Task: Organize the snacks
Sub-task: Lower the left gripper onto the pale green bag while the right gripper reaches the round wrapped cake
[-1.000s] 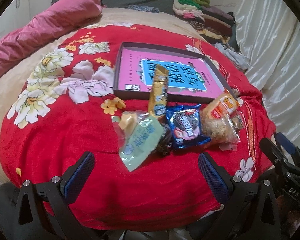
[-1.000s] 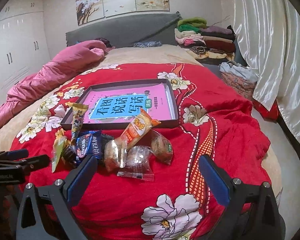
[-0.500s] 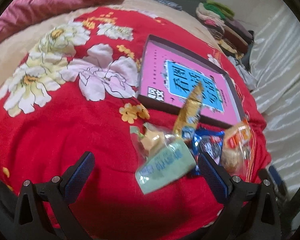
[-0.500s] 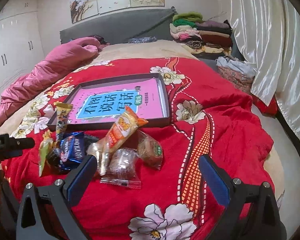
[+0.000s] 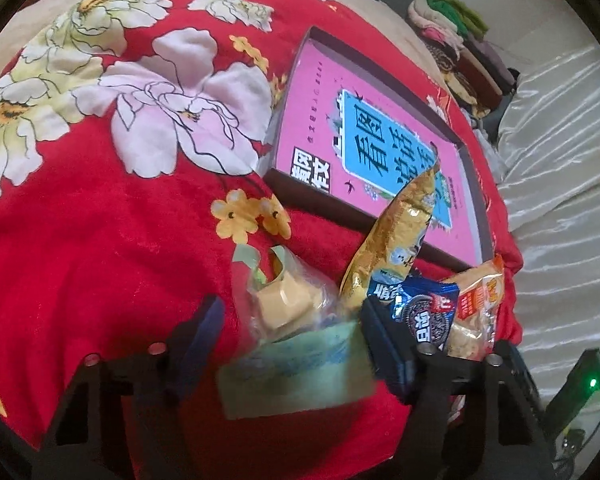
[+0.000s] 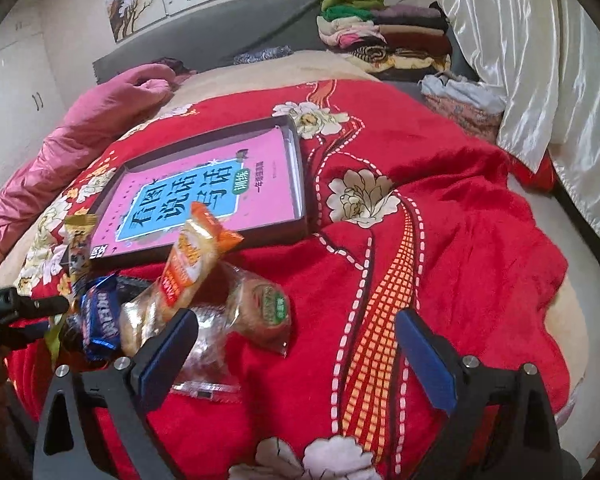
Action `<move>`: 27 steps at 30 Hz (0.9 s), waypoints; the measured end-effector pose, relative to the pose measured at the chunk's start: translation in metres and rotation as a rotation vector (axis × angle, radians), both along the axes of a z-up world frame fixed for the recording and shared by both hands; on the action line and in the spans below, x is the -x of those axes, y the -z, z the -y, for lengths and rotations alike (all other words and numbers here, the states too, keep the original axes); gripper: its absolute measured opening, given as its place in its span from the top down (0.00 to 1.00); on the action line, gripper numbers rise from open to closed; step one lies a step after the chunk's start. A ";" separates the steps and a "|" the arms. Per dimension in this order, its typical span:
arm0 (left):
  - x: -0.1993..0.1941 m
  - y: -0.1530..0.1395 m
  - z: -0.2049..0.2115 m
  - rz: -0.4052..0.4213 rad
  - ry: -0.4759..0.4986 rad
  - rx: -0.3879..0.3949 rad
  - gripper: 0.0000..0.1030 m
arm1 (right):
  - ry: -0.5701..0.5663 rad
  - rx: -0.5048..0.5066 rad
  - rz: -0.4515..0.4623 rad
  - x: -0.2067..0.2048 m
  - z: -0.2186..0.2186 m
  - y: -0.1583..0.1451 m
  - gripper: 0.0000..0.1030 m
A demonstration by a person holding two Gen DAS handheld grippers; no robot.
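A heap of snack packets lies on the red floral blanket (image 5: 80,240) in front of a dark shallow box (image 5: 320,196) with a pink and blue bottom. My left gripper (image 5: 292,340) is open, its jaws straddling a pale green packet (image 5: 296,368) with yellow pieces. Beside it lie a gold packet (image 5: 396,236), a blue Oreo packet (image 5: 424,312) and an orange packet (image 5: 476,300). My right gripper (image 6: 296,356) is open and empty, low over the blanket. Its left finger is beside a clear wrapped bun (image 6: 264,308), the orange packet (image 6: 192,256) and the Oreo packet (image 6: 100,320).
A pink duvet (image 6: 80,140) lies along the bed's left side. Folded clothes (image 6: 380,36) are stacked at the head of the bed on the right. Shiny white curtains (image 6: 540,60) hang on the right. The box also shows in the right wrist view (image 6: 304,184).
My left gripper has moved forward and down onto the heap, so the green packet now sits between its jaws. My right gripper has come closer to the snacks and tilted.
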State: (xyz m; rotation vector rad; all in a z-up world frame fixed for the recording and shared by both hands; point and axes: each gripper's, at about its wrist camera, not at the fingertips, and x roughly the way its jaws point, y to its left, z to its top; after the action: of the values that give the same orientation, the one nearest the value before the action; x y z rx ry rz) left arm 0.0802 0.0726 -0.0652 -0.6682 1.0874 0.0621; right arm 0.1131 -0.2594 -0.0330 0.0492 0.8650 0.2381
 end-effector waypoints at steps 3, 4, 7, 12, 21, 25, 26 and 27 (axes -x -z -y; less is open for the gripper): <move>-0.002 0.002 0.002 -0.002 0.008 -0.005 0.38 | -0.032 0.003 -0.030 -0.010 -0.004 0.009 0.18; -0.002 0.003 0.002 0.000 0.010 -0.005 0.39 | -0.045 0.003 -0.046 -0.013 -0.006 0.013 0.23; -0.001 0.004 0.002 0.006 0.017 -0.019 0.41 | -0.074 -0.010 -0.075 -0.019 -0.010 0.020 0.28; -0.002 0.006 0.006 0.005 0.035 -0.062 0.43 | -0.091 -0.052 -0.095 -0.028 -0.007 0.026 0.33; -0.003 0.007 0.005 0.011 0.048 -0.107 0.57 | -0.181 -0.054 -0.095 -0.035 -0.015 0.028 0.60; -0.002 0.006 0.002 0.024 0.054 -0.106 0.65 | -0.202 -0.055 -0.064 -0.029 -0.015 0.023 0.61; -0.002 0.006 0.002 0.026 0.056 -0.107 0.66 | -0.202 -0.062 -0.062 -0.028 -0.014 0.021 0.61; -0.001 0.006 0.002 0.028 0.059 -0.110 0.66 | -0.199 -0.069 -0.061 -0.027 -0.011 0.020 0.61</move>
State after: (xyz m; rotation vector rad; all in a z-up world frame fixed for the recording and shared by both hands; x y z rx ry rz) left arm 0.0808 0.0707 -0.0712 -0.5364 1.0686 0.0608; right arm 0.1399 -0.2484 -0.0533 0.0348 0.9228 0.4544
